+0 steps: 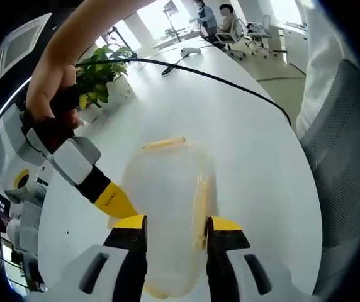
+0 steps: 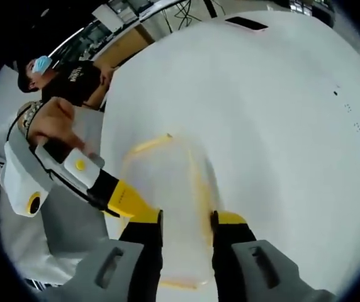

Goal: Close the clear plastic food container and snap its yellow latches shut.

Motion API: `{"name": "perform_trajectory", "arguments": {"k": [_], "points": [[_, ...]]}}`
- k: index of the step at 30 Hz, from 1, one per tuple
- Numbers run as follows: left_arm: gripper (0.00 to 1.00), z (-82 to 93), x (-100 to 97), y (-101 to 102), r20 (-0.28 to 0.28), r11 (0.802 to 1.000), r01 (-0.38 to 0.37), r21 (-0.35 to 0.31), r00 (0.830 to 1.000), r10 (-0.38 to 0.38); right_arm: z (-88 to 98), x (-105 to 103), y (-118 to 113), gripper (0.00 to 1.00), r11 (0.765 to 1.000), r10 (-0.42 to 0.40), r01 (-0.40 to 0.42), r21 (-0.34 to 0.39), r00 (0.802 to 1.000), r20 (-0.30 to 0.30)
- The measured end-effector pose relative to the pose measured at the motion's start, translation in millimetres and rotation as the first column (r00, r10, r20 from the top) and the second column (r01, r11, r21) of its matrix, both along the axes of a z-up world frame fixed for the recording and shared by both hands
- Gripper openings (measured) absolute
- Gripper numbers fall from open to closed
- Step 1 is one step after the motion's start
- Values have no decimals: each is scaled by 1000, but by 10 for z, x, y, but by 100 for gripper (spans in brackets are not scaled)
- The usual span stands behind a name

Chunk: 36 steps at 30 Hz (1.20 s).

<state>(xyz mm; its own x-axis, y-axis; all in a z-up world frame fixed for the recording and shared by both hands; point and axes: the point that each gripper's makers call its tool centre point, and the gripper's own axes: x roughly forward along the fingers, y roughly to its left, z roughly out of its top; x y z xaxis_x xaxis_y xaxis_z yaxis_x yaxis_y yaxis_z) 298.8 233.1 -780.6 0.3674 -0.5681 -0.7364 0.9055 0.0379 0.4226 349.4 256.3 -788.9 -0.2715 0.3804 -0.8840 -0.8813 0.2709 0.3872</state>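
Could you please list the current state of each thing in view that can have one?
Clear plastic food container: lid on, resting on the white table.
Yellow latches: too blurred to tell whether snapped.
Left gripper: open, jaws either side of the container.
Right gripper: open, jaws straddling the container.

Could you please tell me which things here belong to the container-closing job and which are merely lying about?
Job:
clear plastic food container
yellow latches
left gripper
right gripper

Lying about:
black cable
potted plant
office chair
white table
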Motion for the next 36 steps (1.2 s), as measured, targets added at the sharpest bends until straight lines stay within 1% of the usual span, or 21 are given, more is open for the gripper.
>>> {"name": "perform_trajectory", "arguments": {"k": [7, 10, 14, 17, 18, 19, 20, 21, 22, 23, 24, 25, 26, 27, 28, 29, 31, 32, 34, 35, 36], "points": [[31, -6, -10, -15, 9, 1000, -4, -5, 1000, 4, 20, -46, -42, 27, 998, -18, 17, 53, 1000, 21], [31, 1, -11, -9, 5, 1000, -2, -22, 1000, 3, 27, -58, -50, 28, 997, -26, 24, 68, 999, 33], [32, 6, -16, -13, 13, 1000, 0, -19, 1000, 1, 52, -79, -53, 28, 997, -13, 7, 83, 997, 72], [32, 12, -15, -15, 10, 1000, 2, -21, 1000, -2, 72, -79, -61, 28, 997, -10, 2, 80, 995, 98], [33, 25, -19, -25, -12, 999, -25, -42, 1000, 24, 73, -78, -67, 28, 997, -19, 11, 79, 995, 100], [34, 34, -41, -38, -68, 995, -69, -68, 996, 64, 81, -66, -83, 28, 996, -27, 19, 85, 994, 102], [43, 29, -70, -47, -96, 996, -63, -66, 994, 56, 85, -60, -88, 29, 996, -35, 26, 90, 994, 104], [50, -25, -120, 11, -144, 996, -83, -34, 987, 77, 91, -11, -105, 30, 995, -34, 22, 94, 990, 135], [55, 11, -82, -22, -111, 996, -74, -59, 992, 67, 100, 32, -140, 33, 997, -16, 2, 83, 985, 170], [63, 13, -68, 1, -91, 996, -78, -52, 993, 73, 106, 71, -209, 37, 998, 18, -30, 55, 979, 204], [68, 34, -45, 30, -59, 997, -69, -45, 996, 66, 125, 88, -232, 42, 998, 16, -30, 57, 974, 226], [69, 50, -71, 61, -54, 999, -42, -34, 998, 40, 147, 75, -237, 48, 998, 4, -19, 66, 976, 217], [69, 89, -87, 87, -65, 998, -43, -43, 997, 41, 180, 60, -249, 52, 997, -10, -7, 79, 977, 215], [69, 109, -87, 89, -66, 998, -43, -51, 997, 40, 200, 38, -260, 55, 996, -10, -9, 88, 977, 212], [70, 176, -62, 102, -62, 996, -50, -79, 997, 45, 227, -17, -282, 58, 995, 1, -22, 98, 977, 211], [72, 198, -46, 125, -66, 995, -56, -81, 997, 51, 234, -32, -292, 60, 995, 3, -25, 100, 977, 213], [77, 259, 32, 213, -66, 993, -78, -86, 995, 72, 249, -105, -357, 63, 994, 32, -56, 97, 973, 230], [80, 292, 85, 271, -64, 992, -89, -85, 994, 84, 248, -131, -425, 64, 993, 73, -95, 74, 963, 260], [87, 300, 135, 365, -74, 993, -100, -59, 993, 95, 260, -146, -487, 64, 992, 100, -120, 48, 948, 302], [91, 299, 172, 430, -76, 994, -102, -35, 992, 99, 283, -190, -507, 65, 990, 112, -132, 44, 944, 311], [93, 297, 193, 478, -74, 995, -95, -7, 993, 94, 305, -223, -514, 66, 989, 119, -141, 46, 940, 320]]}}
